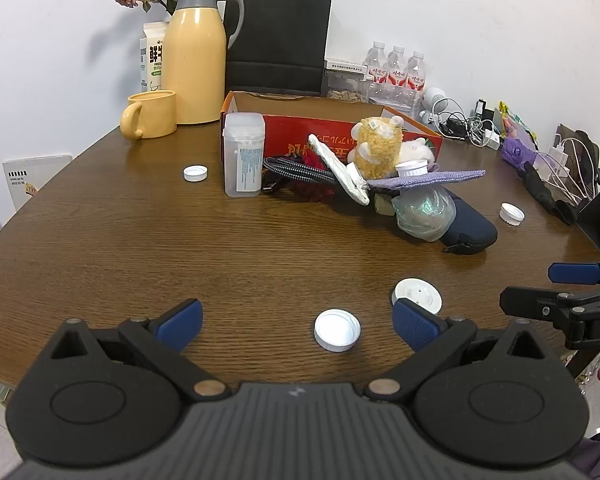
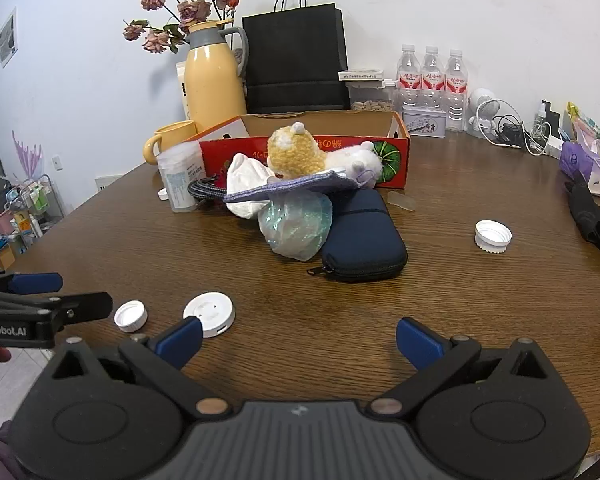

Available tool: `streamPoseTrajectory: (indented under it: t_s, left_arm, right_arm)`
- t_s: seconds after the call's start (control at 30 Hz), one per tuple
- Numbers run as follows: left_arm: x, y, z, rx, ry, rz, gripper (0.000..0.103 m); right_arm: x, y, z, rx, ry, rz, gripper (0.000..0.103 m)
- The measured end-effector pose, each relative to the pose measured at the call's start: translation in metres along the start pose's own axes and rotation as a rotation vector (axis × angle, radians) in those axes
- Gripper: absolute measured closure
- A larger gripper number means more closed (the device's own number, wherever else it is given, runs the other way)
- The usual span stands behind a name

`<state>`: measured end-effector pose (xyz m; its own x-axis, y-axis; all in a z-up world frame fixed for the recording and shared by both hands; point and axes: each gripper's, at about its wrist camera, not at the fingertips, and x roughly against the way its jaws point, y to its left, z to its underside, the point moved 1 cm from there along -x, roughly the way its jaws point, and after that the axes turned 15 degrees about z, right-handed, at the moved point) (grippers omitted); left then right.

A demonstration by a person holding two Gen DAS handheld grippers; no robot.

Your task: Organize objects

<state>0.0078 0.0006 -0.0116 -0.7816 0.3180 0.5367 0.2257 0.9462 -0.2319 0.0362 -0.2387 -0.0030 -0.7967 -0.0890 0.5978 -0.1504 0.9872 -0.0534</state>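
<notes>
A heap lies mid-table before the red cardboard box (image 1: 284,132) (image 2: 396,160): yellow plush toy (image 1: 378,142) (image 2: 296,152), purple cloth (image 1: 432,179) (image 2: 296,188), crumpled clear bag (image 1: 424,210) (image 2: 296,224), navy zip case (image 1: 470,226) (image 2: 362,244), braided cable (image 1: 296,170), clear plastic canister (image 1: 244,156) (image 2: 180,180). White caps are scattered: one (image 1: 337,330) (image 2: 130,316) between my left gripper's fingers, a flat white disc (image 1: 418,294) (image 2: 209,312) beside it, another cap (image 1: 512,214) (image 2: 493,236) at right, one (image 1: 195,173) far left. My left gripper (image 1: 296,326) is open. My right gripper (image 2: 300,340) is open over bare wood.
Along the back wall stand a yellow thermos (image 1: 196,56), yellow mug (image 1: 150,114), black paper bag (image 1: 278,40), water bottles (image 1: 396,70), a jar of nuts and tangled chargers (image 1: 472,124). A black folded item (image 2: 592,216) lies at the right edge. The table's near edge is just under both grippers.
</notes>
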Motion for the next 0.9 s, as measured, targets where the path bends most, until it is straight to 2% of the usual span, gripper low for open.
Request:
streamPoseTrajectory:
  t_s: [0.9]
  left_arm:
    - [-0.0011, -0.0001, 0.0024, -0.001, 0.002, 0.007, 0.0]
  right_arm:
    - [0.0009, 0.0032, 0.0017, 0.005, -0.003, -0.01, 0.0]
